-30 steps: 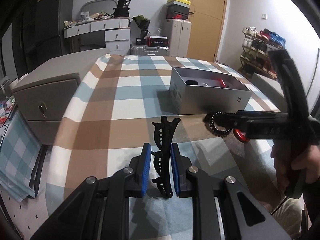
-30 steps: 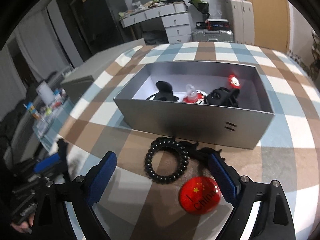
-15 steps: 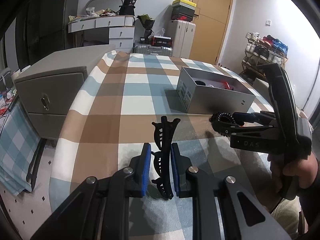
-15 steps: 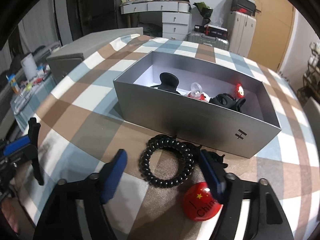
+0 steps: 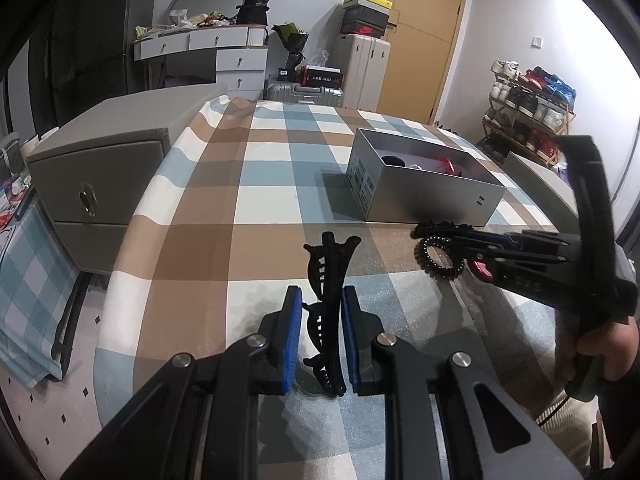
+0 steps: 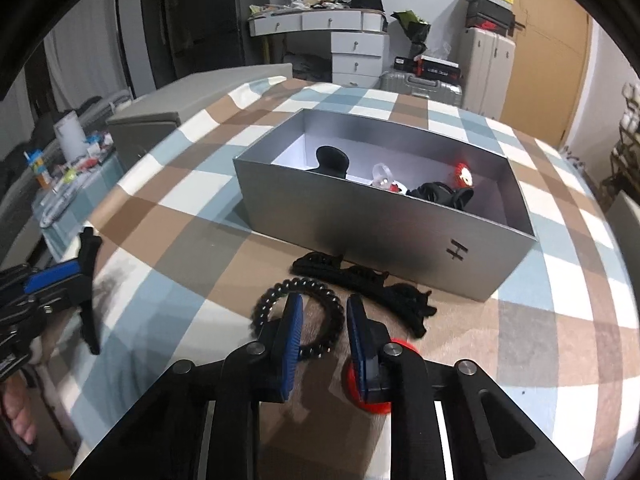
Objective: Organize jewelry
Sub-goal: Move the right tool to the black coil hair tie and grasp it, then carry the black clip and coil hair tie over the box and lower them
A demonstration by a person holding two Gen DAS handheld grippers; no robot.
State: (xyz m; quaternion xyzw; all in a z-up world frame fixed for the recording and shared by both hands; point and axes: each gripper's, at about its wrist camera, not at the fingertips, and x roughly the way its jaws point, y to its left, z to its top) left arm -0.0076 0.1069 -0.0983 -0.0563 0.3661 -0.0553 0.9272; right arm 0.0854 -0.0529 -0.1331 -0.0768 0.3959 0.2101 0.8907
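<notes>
Two marks are all I can read here: a dark "H" printed on the near wall of the grey box (image 6: 384, 224), and a "36" on a black container on the far dresser; the writing on the red badge (image 6: 362, 394) is hidden under my right tongs. My left tongs (image 5: 319, 338) are clenched on a black hair clip (image 5: 329, 304), which stands upright between the blue pads with its toothed ends sticking out above and below them. My right tongs (image 6: 323, 340) have just been closing and now pinch the near arc of the black spiral hair tie (image 6: 298, 316), one pad inside the ring and one outside, low over the checked cloth of the counter (image 6: 168, 264). Another black hair clip (image 6: 360, 284) lies on the cloth just beyond the tie, along the foot of the box. The badge lies beside the tie, partly under the right-hand finger. Inside the open box I see a black clip, a clear piece, a small red item and more black pieces.
</notes>
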